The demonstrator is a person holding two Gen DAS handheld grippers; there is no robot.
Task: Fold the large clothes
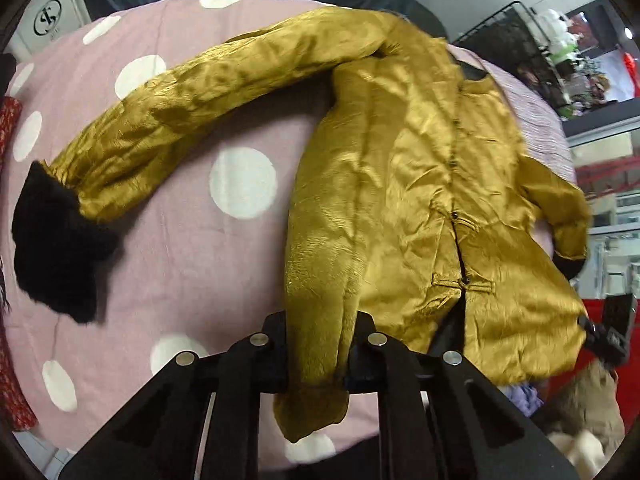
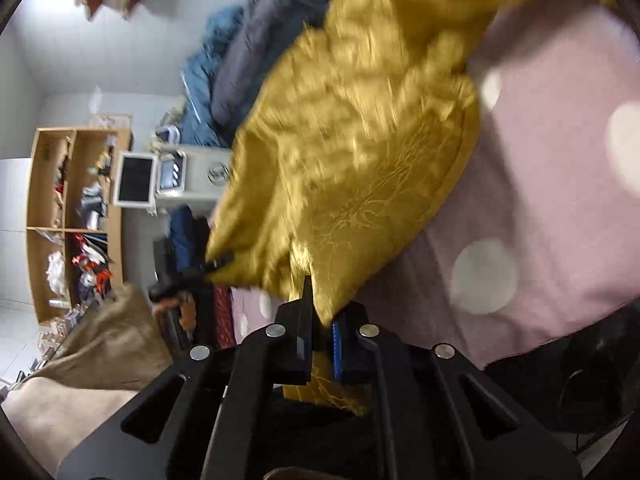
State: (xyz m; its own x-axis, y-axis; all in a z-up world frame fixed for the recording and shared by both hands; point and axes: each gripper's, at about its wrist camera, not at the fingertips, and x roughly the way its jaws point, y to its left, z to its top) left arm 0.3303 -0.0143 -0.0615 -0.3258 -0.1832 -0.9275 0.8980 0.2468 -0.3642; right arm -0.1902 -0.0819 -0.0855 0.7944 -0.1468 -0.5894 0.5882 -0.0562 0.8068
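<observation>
- No writing is readable; only a round logo [image 1: 47, 18] shows at upper left.
- Your left gripper [image 1: 318, 354] and right gripper [image 2: 320, 334] are both clamped on the hem of the gold jacket [image 1: 400, 184].
- The jacket's body runs from bottom centre to top over the pink dotted bedspread [image 1: 192, 248]; its black-cuffed sleeve [image 1: 192, 108] reaches left, bare spread below it.

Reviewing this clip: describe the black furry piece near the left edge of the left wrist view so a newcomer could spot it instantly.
Start from the pink bedsheet with white dots. A gold satin jacket lies on it, one long sleeve stretching out left. The black fur cuff caps that sleeve's end: the only dark, fuzzy patch on the sheet, against shiny gold cloth.
</observation>
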